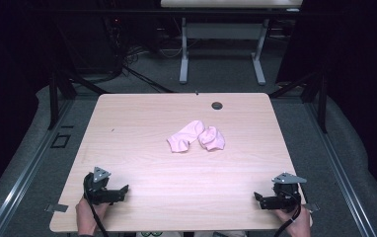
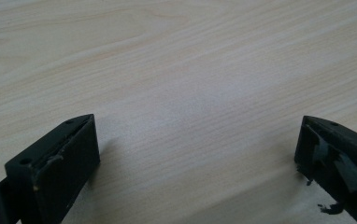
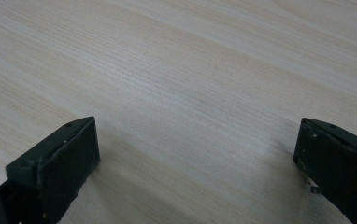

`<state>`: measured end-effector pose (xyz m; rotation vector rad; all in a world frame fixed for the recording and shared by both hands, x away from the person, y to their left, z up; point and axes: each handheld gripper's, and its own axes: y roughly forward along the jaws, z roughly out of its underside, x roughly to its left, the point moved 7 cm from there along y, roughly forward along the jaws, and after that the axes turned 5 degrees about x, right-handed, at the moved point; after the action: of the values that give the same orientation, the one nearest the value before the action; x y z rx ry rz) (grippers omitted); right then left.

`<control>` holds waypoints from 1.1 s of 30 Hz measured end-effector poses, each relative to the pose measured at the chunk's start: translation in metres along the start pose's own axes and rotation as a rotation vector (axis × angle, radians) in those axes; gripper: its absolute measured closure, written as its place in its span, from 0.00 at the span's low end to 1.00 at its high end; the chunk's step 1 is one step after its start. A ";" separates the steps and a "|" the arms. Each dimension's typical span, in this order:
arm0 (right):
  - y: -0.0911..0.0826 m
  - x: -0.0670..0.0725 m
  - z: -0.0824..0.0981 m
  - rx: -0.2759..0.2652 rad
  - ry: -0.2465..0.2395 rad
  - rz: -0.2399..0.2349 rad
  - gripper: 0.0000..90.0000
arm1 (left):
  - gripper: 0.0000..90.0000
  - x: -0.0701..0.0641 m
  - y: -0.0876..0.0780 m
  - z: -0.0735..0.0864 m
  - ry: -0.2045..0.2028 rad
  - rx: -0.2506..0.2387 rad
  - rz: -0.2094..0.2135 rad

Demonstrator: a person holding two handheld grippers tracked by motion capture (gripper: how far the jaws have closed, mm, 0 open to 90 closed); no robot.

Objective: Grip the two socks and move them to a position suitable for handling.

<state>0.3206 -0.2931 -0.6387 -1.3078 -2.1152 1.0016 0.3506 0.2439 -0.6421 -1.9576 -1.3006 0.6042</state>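
- My left gripper (image 1: 122, 192) sits at the near left of the table (image 1: 142, 123), jaws spread wide, nothing but bare wood between them.
- My right gripper (image 1: 258, 200) mirrors it at the near right, jaws wide too.
- The pink socks (image 1: 196, 137) lie mid-table, touching each other, well apart from both grippers.

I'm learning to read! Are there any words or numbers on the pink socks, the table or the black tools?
No readable text anywhere.
Pink socks: plain, no words or label visible.
Table: bare wood grain, only a small dark round hole near the far edge, no writing.
Left tool and right tool: plain black, no markings readable.
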 end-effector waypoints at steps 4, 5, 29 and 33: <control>0.000 0.000 0.000 -0.004 0.003 0.005 0.00 | 0.00 0.000 0.000 0.000 -0.003 -0.001 -0.005; 0.000 0.000 0.000 -0.004 0.003 0.005 0.00 | 0.00 0.000 0.000 0.000 -0.003 -0.001 -0.005; -0.007 0.002 -0.037 0.055 0.014 -0.020 0.00 | 0.01 0.001 0.000 0.000 -0.014 -0.001 -0.019; -0.008 0.005 -0.052 0.064 0.002 -0.035 0.00 | 0.01 0.001 -0.001 0.000 -0.014 0.000 -0.020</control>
<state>0.3498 -0.2728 -0.5992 -1.2366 -2.0800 1.0434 0.3504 0.2450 -0.6419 -1.9412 -1.3276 0.6093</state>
